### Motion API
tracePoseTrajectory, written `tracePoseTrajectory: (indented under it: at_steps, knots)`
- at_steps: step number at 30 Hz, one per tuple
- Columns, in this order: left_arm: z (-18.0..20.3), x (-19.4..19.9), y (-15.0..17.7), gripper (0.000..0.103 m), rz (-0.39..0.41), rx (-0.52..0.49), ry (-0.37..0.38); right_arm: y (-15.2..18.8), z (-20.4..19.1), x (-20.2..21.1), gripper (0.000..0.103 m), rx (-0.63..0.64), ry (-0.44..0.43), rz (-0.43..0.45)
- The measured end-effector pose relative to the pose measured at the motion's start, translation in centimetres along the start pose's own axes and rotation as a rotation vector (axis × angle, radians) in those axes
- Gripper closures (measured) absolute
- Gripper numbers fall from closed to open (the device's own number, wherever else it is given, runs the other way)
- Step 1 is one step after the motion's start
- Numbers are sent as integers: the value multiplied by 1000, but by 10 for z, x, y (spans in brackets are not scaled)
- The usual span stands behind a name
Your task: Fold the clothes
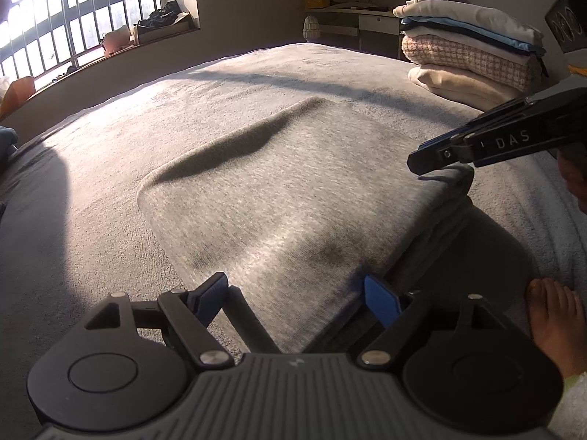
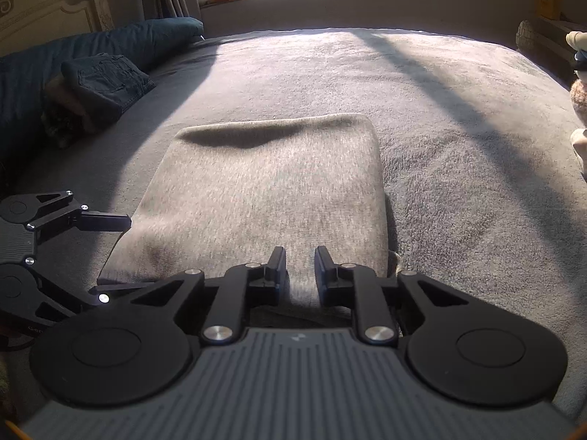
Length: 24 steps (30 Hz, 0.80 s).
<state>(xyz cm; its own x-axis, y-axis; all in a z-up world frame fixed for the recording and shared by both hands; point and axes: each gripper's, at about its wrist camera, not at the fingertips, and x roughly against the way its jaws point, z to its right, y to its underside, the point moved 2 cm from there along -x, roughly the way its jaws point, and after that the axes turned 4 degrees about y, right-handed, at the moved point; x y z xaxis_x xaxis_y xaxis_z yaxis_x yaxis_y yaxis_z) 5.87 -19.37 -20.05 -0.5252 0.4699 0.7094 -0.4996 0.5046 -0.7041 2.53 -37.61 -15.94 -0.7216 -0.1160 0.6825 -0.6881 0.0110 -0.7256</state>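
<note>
A folded grey garment (image 2: 264, 190) lies flat on the grey blanket (image 2: 458, 117) of a bed, right in front of both grippers, its near edge under their fingers. Its far edge is rounded and throws a dark shadow.

The right gripper (image 2: 300, 267) sits over the near edge toward the garment's right corner. Its jaws stand a narrow gap apart with cloth showing between them; whether the pads press on any fold is hard to tell, since the fingertips cover the contact. In the left wrist view its tip looks to rest at the stacked layers of that corner.

The left gripper (image 1: 293, 289) straddles the near left part of the garment with jaws wide apart, pads not pinching the cloth.

Beyond the right gripper and to its left, a folded pair of dark jeans (image 2: 106, 80) lies by a blue pillow (image 2: 146, 36). To the left gripper's far right stands a pile of folded clothes (image 1: 473, 47), cut off in the right view. A bare foot (image 1: 554, 319) shows at the edge.
</note>
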Motion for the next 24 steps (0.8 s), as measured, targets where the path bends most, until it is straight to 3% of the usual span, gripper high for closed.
tracePoseTrajectory:
  at_steps: [8, 14, 17, 24]
  knots:
    - [0, 2, 0, 21, -5, 3, 2, -22, 0, 1, 83, -18, -9, 71]
    - [-1, 5, -1, 21, -14, -3, 18, -5, 1, -26, 82, -12, -2, 0]
    - [-8, 13, -3, 21, -12, 10, 49, 1, 3, -28, 82, -20, -10, 9]
    - [-26, 37, -17, 21, 86, 99, 145, -1, 2, -28, 82, -27, -12, -1]
